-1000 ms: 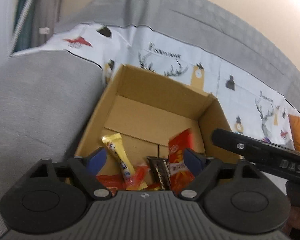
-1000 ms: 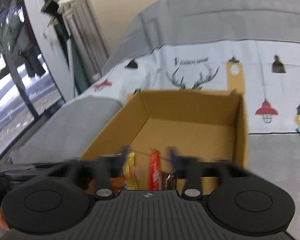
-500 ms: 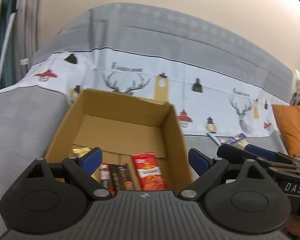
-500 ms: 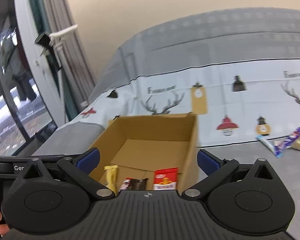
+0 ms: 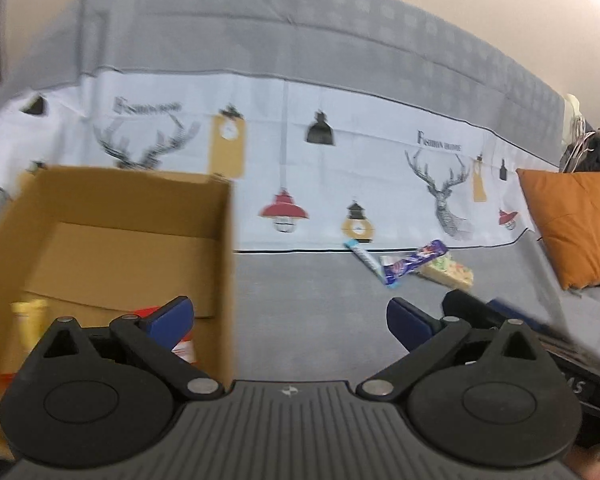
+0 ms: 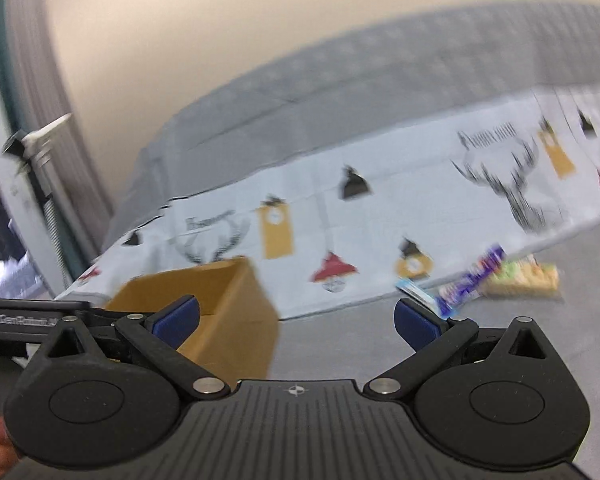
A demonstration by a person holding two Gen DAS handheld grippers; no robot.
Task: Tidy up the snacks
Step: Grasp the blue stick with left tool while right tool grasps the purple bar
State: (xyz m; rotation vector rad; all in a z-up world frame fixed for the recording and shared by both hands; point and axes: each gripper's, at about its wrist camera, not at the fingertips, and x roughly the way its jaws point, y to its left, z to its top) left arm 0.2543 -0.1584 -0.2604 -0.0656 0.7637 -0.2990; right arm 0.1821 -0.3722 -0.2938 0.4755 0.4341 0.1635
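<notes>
A cardboard box (image 5: 132, 184) stands on the grey sofa at the left, with a yellow packet (image 5: 30, 316) and a red packet (image 5: 180, 350) inside. Right of it lie three loose snacks: a purple bar (image 5: 414, 262), a blue-white stick (image 5: 364, 258) and a pale packet (image 5: 450, 272). My left gripper (image 5: 290, 318) hangs over the seat beside the box, its jaws opening with nothing between them. My right gripper (image 6: 296, 316) is open and empty, short of the purple bar (image 6: 474, 278), with the box (image 6: 236, 308) to its left.
A white printed cloth (image 5: 340, 168) covers the sofa back behind the snacks. An orange cushion (image 5: 572, 224) leans at the far right. Curtains and a window (image 6: 16, 200) are at the far left. Bare grey seat (image 5: 308, 280) lies between the box and the loose snacks.
Both grippers have swung right, from over the box toward the loose snacks. Their jaws stand wider than a second ago. The box has slid to the left of both views.
</notes>
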